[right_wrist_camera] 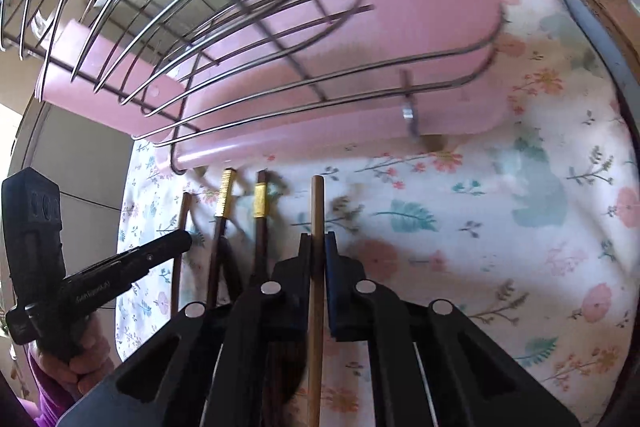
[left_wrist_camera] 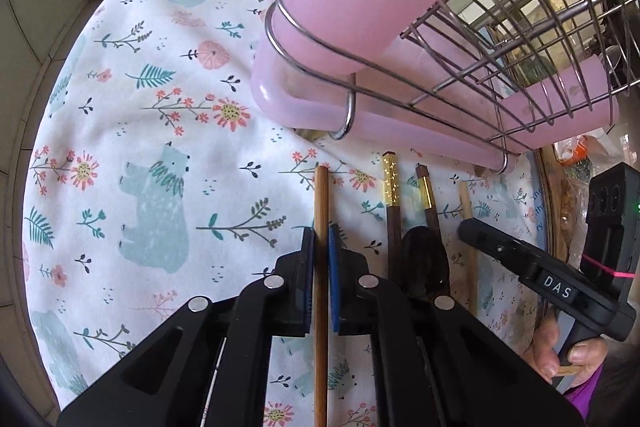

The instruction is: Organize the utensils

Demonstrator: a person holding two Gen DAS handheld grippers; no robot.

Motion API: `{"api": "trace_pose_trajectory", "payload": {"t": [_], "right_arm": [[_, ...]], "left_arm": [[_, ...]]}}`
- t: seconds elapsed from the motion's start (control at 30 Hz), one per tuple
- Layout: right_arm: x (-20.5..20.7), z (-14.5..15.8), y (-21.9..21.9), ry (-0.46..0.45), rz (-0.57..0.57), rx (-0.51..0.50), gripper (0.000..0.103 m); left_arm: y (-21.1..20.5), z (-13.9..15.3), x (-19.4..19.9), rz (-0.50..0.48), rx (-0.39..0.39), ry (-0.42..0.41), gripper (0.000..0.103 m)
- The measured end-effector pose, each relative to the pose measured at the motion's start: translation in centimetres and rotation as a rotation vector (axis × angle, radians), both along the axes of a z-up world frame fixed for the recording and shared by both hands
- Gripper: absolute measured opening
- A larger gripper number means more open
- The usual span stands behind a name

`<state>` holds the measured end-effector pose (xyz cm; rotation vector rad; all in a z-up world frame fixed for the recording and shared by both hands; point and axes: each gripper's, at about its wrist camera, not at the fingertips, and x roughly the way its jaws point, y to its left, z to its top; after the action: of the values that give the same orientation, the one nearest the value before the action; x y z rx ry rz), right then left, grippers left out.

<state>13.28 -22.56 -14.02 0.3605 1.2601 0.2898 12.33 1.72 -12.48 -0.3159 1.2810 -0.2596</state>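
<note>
Bamboo chopstick [left_wrist_camera: 320, 267] ran off the bottom edge in both wrist views, lower end unseen. Dark spoon [left_wrist_camera: 425, 263] handle was hidden under the left gripper [left_wrist_camera: 320, 247] body. Pink tray [left_wrist_camera: 360, 39] and wire basket [left_wrist_camera: 540, 27] were cut off at the top and right edges. Right wrist view was motion-blurred, cloth print [right_wrist_camera: 520, 227] smeared. Basket contents couldn't be made out.
</note>
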Motion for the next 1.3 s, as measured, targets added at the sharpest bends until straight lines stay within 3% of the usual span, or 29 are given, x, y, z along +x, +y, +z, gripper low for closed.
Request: {"api": "trace_pose_trajectory", "payload": {"t": [0.33,0.63,0.77,0.9,1.1,1.3], "right_arm": [[-0.2,-0.5,-0.3,0.015,0.034,-0.028,0.008],[-1.4,0.2,0.5,-0.081,0.038,-0.047,0.006],[-3.0,2.3,0.0,-0.17,0.038,-0.023,0.006],[-5.5,6.0,-1.1,-0.301,0.031,-0.007,0.006],[-8.2,12.9,-3.3,-0.517,-0.023,0.008,0.006],[-9.0,21.4,-5.7,-0.802,-0.116,0.018,0.006]], "left_arm": [[-1.3,-0.4,1.1,-0.035,0.031,0.024,0.007],[-1.0,-0.2,0.4,-0.043,0.023,-0.034,0.005],[-0.5,1.4,-0.8,-0.03,-0.013,-0.085,0.005],[0.4,5.0,-2.6,-0.018,-0.047,-0.201,0.005],[2.7,13.0,-5.6,0.047,-0.104,-0.472,0.005],[3.4,21.6,-6.0,0.124,-0.157,-0.766,0.005]]}}
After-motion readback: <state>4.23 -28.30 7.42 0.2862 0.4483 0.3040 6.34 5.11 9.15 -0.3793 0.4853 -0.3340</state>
